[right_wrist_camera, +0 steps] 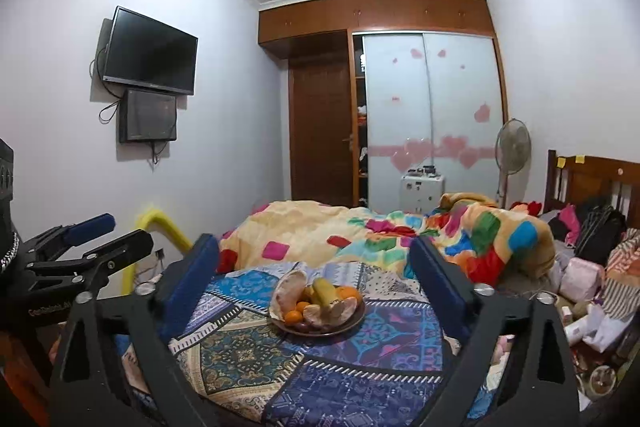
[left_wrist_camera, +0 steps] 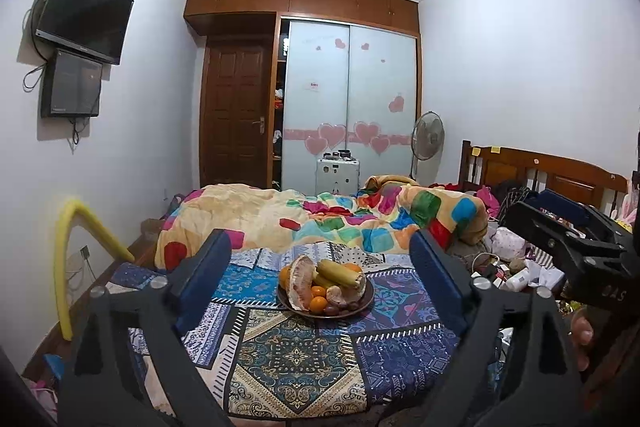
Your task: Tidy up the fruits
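Plate (left_wrist_camera: pixel 362 301) of fruit sits on patchwork cloth (left_wrist_camera: pixel 296 359) spread over bed, ahead of both tools and well apart from them. Banana (left_wrist_camera: pixel 338 273), oranges (left_wrist_camera: pixel 319 304) and peeled segments piled together.

Left gripper (left_wrist_camera: pixel 320 259): fingers wide open, nothing held. Right gripper (right_wrist_camera: pixel 316 263): same, wide and empty.

Judgement: fruit looks gathered already; if tidying more, come in low and level, take one piece at a time, avoid knocking plate rim.

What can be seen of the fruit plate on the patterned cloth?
The fruit plate is a round, dark brown, shallow dish lying flat on the patterned patchwork cloth. It is heaped with bananas, oranges, a peeled pomelo piece and small dark fruits at its near edge. Nothing else touches it.
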